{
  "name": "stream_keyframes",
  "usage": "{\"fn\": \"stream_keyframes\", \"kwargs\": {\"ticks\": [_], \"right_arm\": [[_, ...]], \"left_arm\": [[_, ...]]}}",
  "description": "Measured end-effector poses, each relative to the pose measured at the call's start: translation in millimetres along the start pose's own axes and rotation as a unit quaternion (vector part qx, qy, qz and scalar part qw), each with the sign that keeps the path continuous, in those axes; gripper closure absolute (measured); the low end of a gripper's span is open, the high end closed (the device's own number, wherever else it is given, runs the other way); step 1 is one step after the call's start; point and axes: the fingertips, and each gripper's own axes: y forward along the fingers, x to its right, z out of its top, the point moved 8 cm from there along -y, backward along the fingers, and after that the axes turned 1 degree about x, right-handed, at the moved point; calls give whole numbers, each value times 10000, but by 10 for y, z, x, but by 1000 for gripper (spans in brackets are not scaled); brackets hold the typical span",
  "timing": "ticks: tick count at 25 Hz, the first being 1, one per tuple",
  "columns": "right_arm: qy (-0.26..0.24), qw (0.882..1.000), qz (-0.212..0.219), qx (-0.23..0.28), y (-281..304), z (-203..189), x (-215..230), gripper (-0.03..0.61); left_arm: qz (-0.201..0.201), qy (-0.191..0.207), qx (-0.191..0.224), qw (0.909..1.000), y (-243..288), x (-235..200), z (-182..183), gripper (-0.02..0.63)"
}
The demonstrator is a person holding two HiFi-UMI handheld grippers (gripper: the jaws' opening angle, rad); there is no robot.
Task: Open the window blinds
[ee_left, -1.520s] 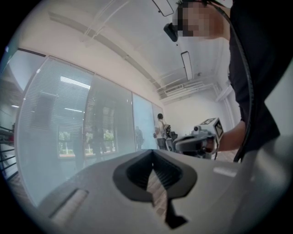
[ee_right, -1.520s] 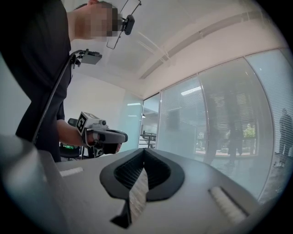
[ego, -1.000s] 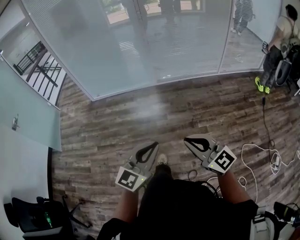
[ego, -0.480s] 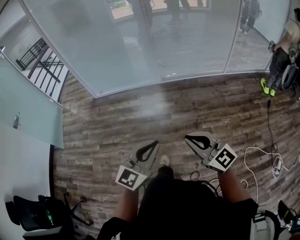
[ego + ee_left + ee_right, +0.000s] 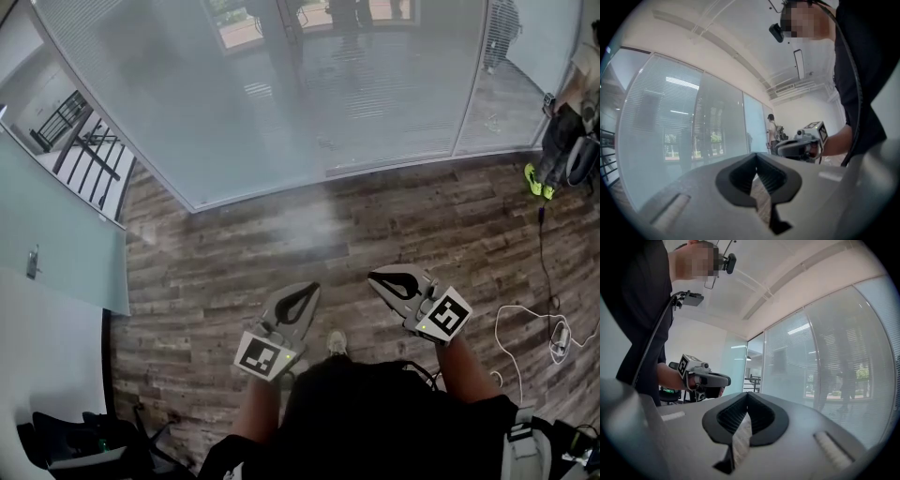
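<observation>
Left hand-held gripper point(image 5: 307, 290): jaws closed, tips meeting, nothing between them; only plank floor shows through the teardrop gap behind the tips. It is held level and points toward the glass. Grey plastic shell, dark ribbed pads, marker cube point(image 5: 264, 357) at the back.

Right hand-held gripper point(image 5: 379, 277): jaws shut tight, empty, also level, angled slightly inward. Same grey shell, and its cube point(image 5: 445, 315) sits at the wrist end.

The two grippers sit side by side at waist level, apart and not touching. Bare forearms point(image 5: 465, 375) come out of a black top, elbows bent. One shoe point(image 5: 336, 343) shows between the grippers.

Floor point(image 5: 234, 253): wood-look planks, mixed brown and grey, matte, with a pale glare patch near the glass.

Blinds point(image 5: 281, 94): thin white horizontal slats, closed, hanging behind a tall glass wall in metal frames. They stand well ahead of both grippers across the floor, with neither gripper touching them.

Left: frosted glass panel point(image 5: 56, 234), black railing point(image 5: 80, 141) seen through the glass.

Right: white cables point(image 5: 534, 328) looped on the floor, a person point(image 5: 567, 122) standing near the glass.

Bottom left: black chair point(image 5: 66, 445), partly cut off.
</observation>
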Motion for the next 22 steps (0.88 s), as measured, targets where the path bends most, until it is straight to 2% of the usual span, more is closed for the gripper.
{"fn": "stream_keyframes", "kwargs": {"ticks": [8, 13, 22], "right_arm": [[-248, 9997, -52, 48, 495, 105, 365, 572], [-201, 9998, -39, 31, 792, 61, 573, 572], [-188, 9994, -260, 122, 1144, -12, 924, 572]], "left_arm": [[-153, 48, 105, 9998, 233, -560, 36, 610], [-206, 42, 145, 9997, 360, -876, -1, 611], [-365, 168, 142, 9991, 602, -1395, -23, 611]]}}
